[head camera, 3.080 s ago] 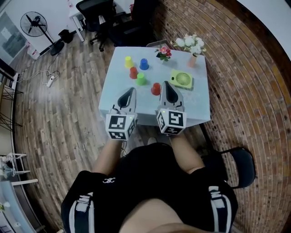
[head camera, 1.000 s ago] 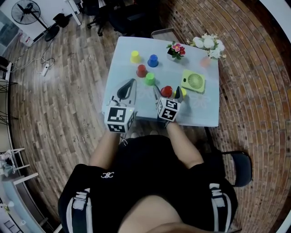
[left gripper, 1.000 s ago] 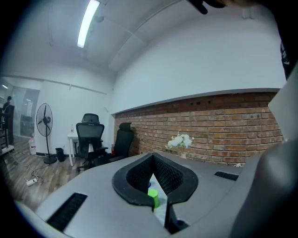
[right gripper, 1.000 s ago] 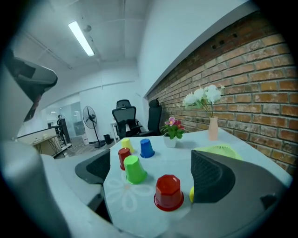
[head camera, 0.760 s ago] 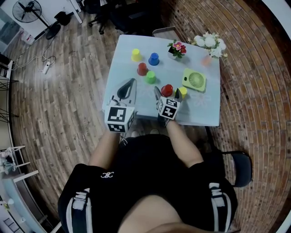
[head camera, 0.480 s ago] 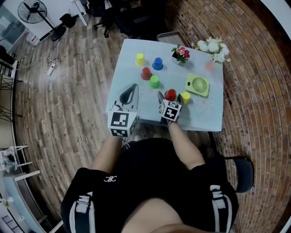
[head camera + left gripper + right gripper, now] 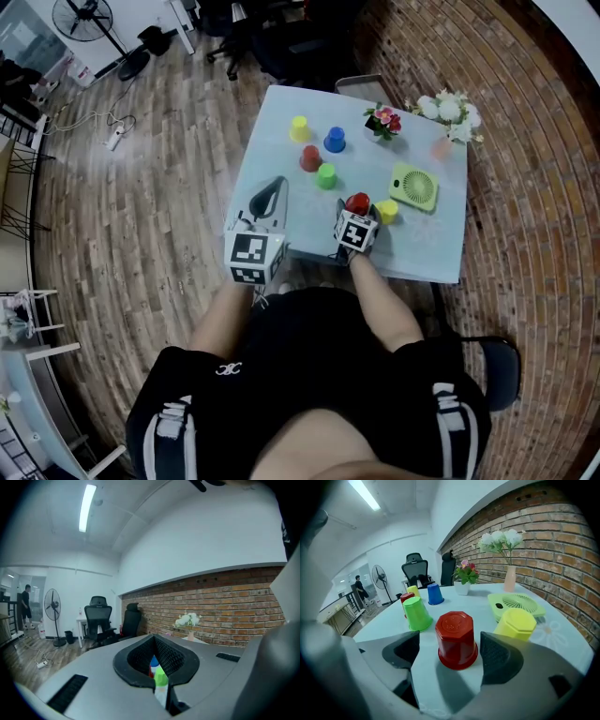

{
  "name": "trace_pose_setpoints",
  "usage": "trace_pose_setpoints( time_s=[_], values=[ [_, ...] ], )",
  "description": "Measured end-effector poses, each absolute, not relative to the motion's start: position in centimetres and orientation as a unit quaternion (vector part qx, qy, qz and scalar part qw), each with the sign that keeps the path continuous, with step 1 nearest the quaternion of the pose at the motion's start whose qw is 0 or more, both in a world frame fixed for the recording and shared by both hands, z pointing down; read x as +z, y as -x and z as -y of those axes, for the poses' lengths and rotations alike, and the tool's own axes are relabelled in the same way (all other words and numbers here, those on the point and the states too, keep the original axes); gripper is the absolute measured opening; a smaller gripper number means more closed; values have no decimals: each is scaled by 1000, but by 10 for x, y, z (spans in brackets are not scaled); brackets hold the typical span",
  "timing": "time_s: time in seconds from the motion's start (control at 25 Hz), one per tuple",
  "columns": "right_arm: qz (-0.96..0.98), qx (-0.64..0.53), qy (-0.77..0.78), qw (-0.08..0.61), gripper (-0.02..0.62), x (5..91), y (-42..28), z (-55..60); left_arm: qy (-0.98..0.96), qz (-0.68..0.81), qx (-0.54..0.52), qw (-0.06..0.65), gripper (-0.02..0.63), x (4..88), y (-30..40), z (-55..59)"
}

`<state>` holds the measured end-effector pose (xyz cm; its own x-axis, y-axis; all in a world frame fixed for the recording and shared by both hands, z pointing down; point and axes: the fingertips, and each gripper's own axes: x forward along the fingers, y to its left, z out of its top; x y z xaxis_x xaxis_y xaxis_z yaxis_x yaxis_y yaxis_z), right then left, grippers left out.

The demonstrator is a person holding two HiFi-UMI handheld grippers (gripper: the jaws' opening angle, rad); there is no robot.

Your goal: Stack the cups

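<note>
right gripper (image 7: 450,643): jaws wide, just closing, astride red cup (image 7: 456,637), not touching | left gripper (image 7: 160,688): pressed together, empty | surface: pale-blue table (image 7: 281,136) beneath both | room: brick wall (image 7: 543,536) ahead-right, wood floor (image 7: 141,216) leftward

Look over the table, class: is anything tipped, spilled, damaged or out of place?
Nothing stands out. All six cups stand mouth-down on the table, none tipped or stacked yet. The fan lies flat, and the flower pot and vase stand upright.
</note>
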<state>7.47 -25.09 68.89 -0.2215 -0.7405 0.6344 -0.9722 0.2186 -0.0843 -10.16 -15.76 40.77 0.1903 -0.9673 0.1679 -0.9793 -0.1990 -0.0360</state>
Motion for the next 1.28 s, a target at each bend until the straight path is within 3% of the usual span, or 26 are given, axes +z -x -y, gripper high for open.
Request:
trace_pose_setpoints(
  time_s=[0.16,0.72,1.28],
  values=[
    [737,217,-592,242,248,681,-78,257,-769,633,75,39,2,406,104,159],
    [763,182,-586,205,242,632,-72,258,-778,623,73,41,2,409,92,160],
    [832,133,-503,193,242,588,2,229,-757,647,74,50,2,412,114,136]
  ],
)
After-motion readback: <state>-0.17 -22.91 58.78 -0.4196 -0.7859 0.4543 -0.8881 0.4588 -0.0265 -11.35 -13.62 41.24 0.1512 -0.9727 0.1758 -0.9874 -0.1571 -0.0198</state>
